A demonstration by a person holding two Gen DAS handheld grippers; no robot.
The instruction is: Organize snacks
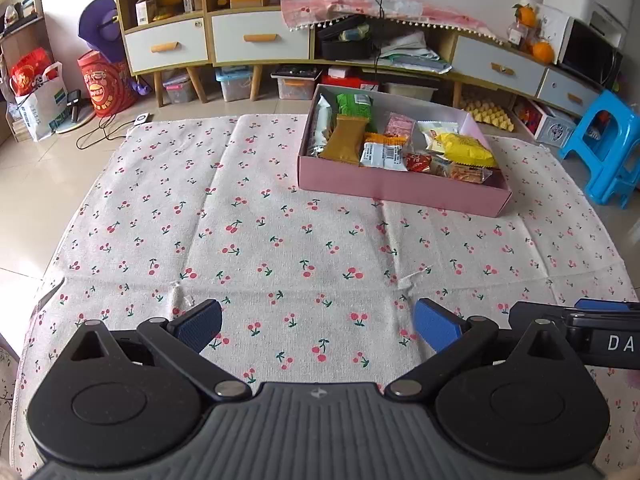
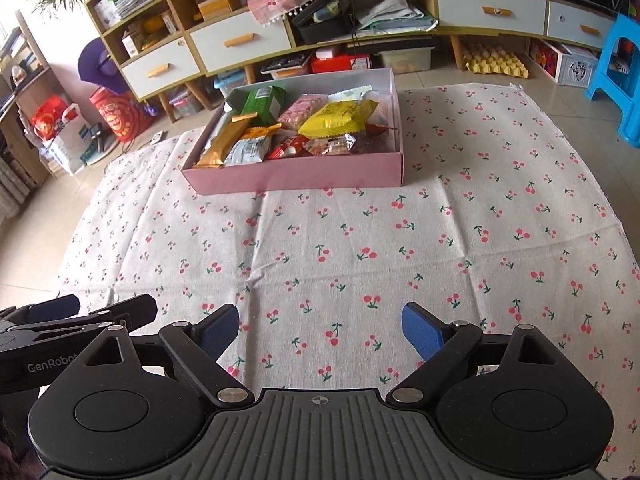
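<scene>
A pink box (image 1: 400,190) stands on the cherry-print cloth (image 1: 280,240) at the far right of the left wrist view; it also shows in the right wrist view (image 2: 296,174) at the far centre-left. It holds several snack packets: a yellow packet (image 1: 466,148) (image 2: 340,118), a green packet (image 1: 354,106) (image 2: 266,102), a golden-brown bar (image 1: 344,140) (image 2: 224,140). My left gripper (image 1: 318,326) is open and empty, low over the near cloth. My right gripper (image 2: 320,328) is open and empty beside it.
A long cabinet with drawers (image 1: 256,36) lines the back wall, with storage bins under it. A blue plastic stool (image 1: 604,144) stands at the right. Red bags (image 1: 32,80) sit on the floor at the left. A yellow egg tray (image 2: 496,62) lies under the cabinet.
</scene>
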